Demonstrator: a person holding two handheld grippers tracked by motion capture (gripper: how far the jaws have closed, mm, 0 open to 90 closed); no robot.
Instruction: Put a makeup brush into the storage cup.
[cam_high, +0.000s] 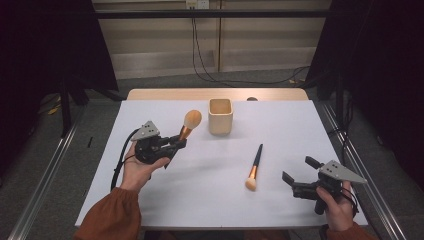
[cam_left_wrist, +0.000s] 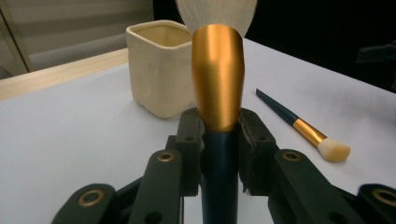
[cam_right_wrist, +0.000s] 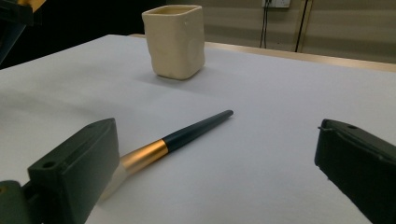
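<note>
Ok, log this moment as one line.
left tool: shut on big brush | right tool: open, empty | small brush: on table | cup: upright

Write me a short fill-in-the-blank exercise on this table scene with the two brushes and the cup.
1. The left gripper is shut on the ____ brush.
2. The small brush lies flat on the ____.
3. The jaws of the right gripper stand ____.
4. The cream cup stands ____ on the table.

Missing words: large; table; open; upright
</note>
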